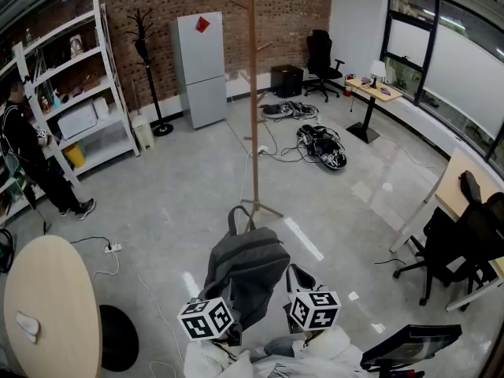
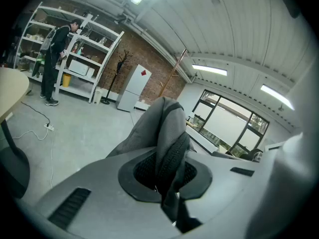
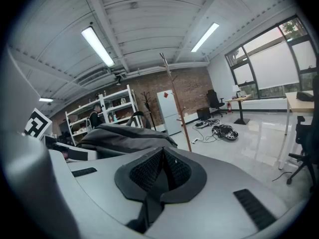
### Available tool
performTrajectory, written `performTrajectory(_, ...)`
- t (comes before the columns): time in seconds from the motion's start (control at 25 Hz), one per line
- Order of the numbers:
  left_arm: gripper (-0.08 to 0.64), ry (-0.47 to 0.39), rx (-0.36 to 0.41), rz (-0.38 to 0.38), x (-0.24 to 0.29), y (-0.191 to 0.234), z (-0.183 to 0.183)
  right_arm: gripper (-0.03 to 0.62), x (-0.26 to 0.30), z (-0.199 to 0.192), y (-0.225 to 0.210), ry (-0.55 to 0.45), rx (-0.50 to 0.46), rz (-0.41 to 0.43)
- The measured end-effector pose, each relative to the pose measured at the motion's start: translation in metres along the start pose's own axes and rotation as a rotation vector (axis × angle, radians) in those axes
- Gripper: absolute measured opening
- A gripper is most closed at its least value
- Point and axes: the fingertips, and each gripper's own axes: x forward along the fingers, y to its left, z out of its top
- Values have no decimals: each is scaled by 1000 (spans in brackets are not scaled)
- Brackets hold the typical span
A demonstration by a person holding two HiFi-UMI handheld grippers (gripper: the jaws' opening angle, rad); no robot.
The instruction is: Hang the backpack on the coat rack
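In the head view the coat rack (image 1: pixel 253 93) runs off the top edge at twelve o'clock, so I can't see its top. At six o'clock both grippers' jaws sit hidden under their marker cubes (image 1: pixel 206 318) and the backpack (image 1: pixel 246 270). In the left gripper view, backpack fabric fills the left gripper (image 2: pixel 167 180) and covers most of the rack. The strap pinched in the right gripper (image 3: pixel 160 176) drops out of sight toward me. The round table (image 1: pixel 47 313) at eight o'clock is cut by the left edge. The bits on the shelf (image 1: pixel 79 93) at ten o'clock are too small to name.
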Motion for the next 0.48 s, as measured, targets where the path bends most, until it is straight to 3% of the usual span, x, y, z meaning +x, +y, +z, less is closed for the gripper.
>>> performTrajectory(0.48,18,16,-2,-8,20,10,5,12,18,-1,-8,9,17,-22)
